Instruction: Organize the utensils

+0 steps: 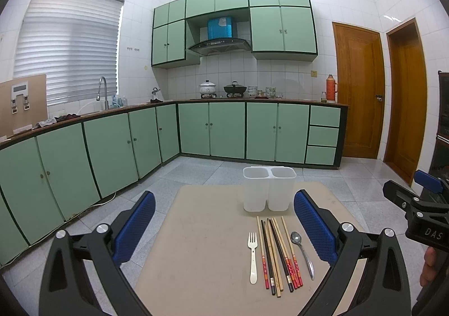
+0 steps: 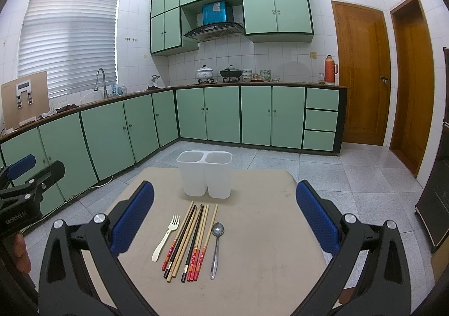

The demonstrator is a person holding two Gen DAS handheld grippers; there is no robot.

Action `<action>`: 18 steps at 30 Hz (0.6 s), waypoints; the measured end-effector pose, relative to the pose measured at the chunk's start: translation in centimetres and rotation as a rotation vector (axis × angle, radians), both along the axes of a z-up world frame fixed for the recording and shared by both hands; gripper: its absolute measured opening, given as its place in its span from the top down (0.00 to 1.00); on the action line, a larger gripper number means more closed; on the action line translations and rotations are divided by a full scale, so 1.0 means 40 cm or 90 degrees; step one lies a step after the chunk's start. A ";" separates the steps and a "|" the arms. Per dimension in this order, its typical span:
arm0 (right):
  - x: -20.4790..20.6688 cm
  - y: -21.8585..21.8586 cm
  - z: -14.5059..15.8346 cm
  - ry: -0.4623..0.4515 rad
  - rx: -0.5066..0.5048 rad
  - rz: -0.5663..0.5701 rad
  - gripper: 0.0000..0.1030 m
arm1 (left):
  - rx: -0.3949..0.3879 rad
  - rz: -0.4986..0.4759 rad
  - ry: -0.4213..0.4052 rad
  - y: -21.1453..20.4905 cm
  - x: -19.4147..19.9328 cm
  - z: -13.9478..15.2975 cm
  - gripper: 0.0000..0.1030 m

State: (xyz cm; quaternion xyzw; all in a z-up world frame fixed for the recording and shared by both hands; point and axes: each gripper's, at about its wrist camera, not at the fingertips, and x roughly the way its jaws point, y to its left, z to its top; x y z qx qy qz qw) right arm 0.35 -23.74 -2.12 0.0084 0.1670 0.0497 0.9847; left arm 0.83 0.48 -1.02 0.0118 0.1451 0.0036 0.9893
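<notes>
A beige worktop (image 1: pixel 196 231) carries a white holder (image 1: pixel 269 188) with two compartments, standing upright near the far edge. Just in front of it the utensils lie in a row, handles toward the cameras: a white fork (image 1: pixel 252 257) on the left, a bundle of chopsticks (image 1: pixel 277 254) in the middle, and a metal spoon (image 1: pixel 303 254) on the right. Some chopsticks are pale wood, some black, and several have red patterned ends; they lie close together and partly cross one another. The fork and spoon lie just beside the bundle without touching the holder.

The left tool (image 1: pixel 224 229) hangs above the near part of the worktop with its blue fingers spread wide and nothing between them. From its camera the utensils lie toward the right finger, with the holder beyond them. The right tool (image 1: pixel 421 203) shows at the right edge of that view, held by a hand (image 1: pixel 429 265).

From the right wrist view, the right tool (image 2: pixel 224 220) is likewise spread wide and empty, and the fork (image 2: pixel 167 237), chopsticks (image 2: pixel 190 240) and spoon (image 2: pixel 216 248) lie below and between its fingers, slightly left of centre, with the holder (image 2: pixel 204 175) beyond. The left tool (image 2: pixel 31 173) shows at the left edge. Behind the worktop (image 2: pixel 266 231) are green kitchen cabinets (image 2: pixel 224 114) and wooden doors (image 2: pixel 362 74).
</notes>
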 end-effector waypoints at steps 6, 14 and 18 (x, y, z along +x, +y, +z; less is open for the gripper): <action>0.000 0.000 0.000 0.000 0.000 -0.001 0.05 | 0.000 0.002 0.000 0.005 -0.003 0.003 0.06; 0.001 0.000 0.000 0.000 0.001 0.000 0.05 | 0.000 0.002 0.000 0.007 -0.002 0.001 0.06; 0.001 0.001 0.000 0.000 0.000 -0.001 0.05 | 0.001 0.002 0.000 0.006 -0.003 0.003 0.06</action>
